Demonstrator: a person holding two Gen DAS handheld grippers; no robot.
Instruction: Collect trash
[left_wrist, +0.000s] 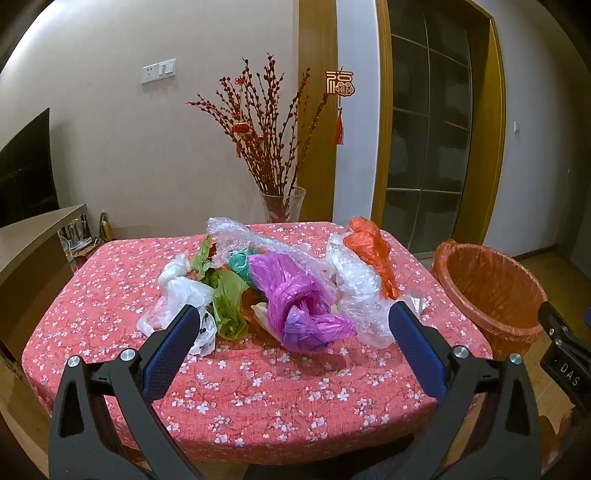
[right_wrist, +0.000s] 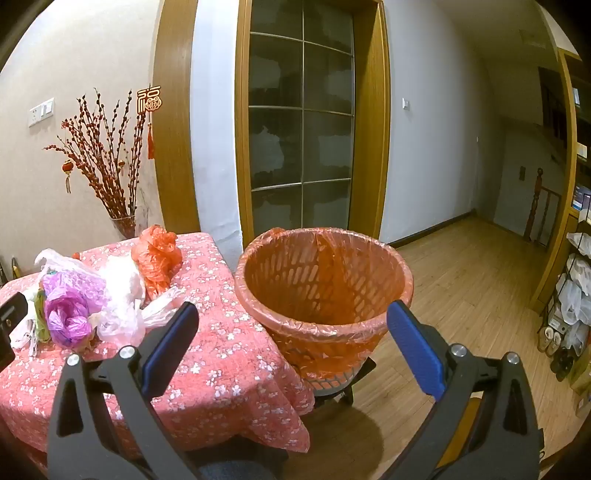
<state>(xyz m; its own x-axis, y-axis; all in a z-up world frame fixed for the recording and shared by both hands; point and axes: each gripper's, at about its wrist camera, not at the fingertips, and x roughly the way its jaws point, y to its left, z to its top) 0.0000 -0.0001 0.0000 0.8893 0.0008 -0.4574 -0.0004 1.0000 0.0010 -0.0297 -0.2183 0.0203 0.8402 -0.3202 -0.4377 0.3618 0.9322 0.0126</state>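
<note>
A heap of crumpled plastic bags lies on the table with the red flowered cloth (left_wrist: 258, 387): a purple bag (left_wrist: 295, 306) in front, a green one (left_wrist: 229, 299), white ones (left_wrist: 181, 291), clear bubble wrap (left_wrist: 354, 280) and an orange bag (left_wrist: 373, 251). My left gripper (left_wrist: 293, 314) is open and empty, just short of the purple bag. The orange-lined basket bin (right_wrist: 325, 284) stands to the right of the table. My right gripper (right_wrist: 291, 314) is open and empty in front of the bin. The heap also shows in the right wrist view, with the purple bag (right_wrist: 70, 310) at the left.
A glass vase of red branches (left_wrist: 280, 206) stands behind the table by the wall. A wooden counter (left_wrist: 33, 236) is at the left. A glass door (right_wrist: 299, 129) is behind the bin. Wooden floor (right_wrist: 461, 288) stretches right, with a shelf rack (right_wrist: 572, 295) at the far right.
</note>
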